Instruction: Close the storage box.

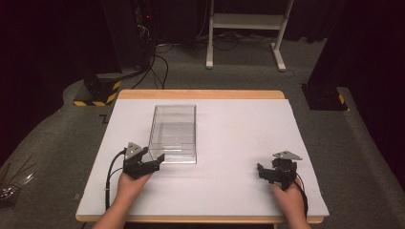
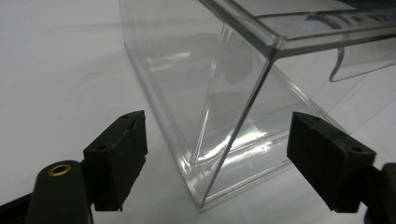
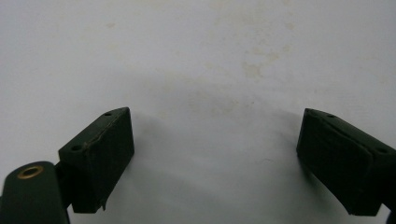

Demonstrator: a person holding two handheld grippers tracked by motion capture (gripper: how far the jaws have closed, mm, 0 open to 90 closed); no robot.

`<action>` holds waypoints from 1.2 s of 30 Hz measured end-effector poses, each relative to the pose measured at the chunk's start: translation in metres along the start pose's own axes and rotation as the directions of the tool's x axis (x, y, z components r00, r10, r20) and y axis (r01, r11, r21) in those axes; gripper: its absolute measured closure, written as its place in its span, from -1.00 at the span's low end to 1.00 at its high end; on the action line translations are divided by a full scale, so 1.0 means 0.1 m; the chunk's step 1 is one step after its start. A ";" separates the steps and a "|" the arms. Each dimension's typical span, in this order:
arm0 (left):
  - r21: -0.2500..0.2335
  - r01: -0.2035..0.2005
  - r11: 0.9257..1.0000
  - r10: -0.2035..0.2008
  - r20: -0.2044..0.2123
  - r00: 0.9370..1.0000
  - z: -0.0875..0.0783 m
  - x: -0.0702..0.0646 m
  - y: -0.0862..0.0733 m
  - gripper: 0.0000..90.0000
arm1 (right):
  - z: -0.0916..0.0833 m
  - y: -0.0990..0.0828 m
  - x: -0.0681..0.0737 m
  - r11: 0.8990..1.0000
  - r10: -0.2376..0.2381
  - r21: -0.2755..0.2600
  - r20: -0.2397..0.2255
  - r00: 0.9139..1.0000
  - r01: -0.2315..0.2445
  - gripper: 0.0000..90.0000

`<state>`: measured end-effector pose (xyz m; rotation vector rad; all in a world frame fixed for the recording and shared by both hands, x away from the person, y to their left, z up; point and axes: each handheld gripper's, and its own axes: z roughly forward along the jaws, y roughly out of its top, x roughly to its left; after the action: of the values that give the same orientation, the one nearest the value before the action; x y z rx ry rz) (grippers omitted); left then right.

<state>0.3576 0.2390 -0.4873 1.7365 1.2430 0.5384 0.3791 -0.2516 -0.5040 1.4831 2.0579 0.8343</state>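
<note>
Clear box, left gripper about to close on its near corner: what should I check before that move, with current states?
1. Left gripper open: ok.
2. Clear box corner between its jaws: ok.
3. Pads touching the box walls: not ok, gaps both sides.
4. Box flat on the table: ok.
5. Right gripper open, away from the box: ok.
6. Box contents: cannot tell.
</note>
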 end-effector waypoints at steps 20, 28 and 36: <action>0.132 -0.075 0.988 0.083 -0.060 0.995 -0.51 0.33 -0.35 -0.57 | 0.00 0.00 0.00 1.000 -0.001 0.000 0.001 1.000 0.001 -0.75; 0.248 -0.123 0.961 0.157 -0.121 0.980 -0.49 0.45 -0.41 -0.66 | 0.00 0.00 0.00 1.000 -0.002 0.000 0.001 1.000 0.002 -0.75; 0.230 -0.095 0.969 0.121 -0.103 0.987 -0.48 0.50 -0.44 -0.69 | 0.00 0.00 0.00 1.000 0.001 0.001 0.002 1.000 -0.001 -0.75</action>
<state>0.3188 0.3075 -0.5086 1.9956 1.3378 0.5890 0.3789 -0.2512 -0.5040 1.4847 2.0569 0.8321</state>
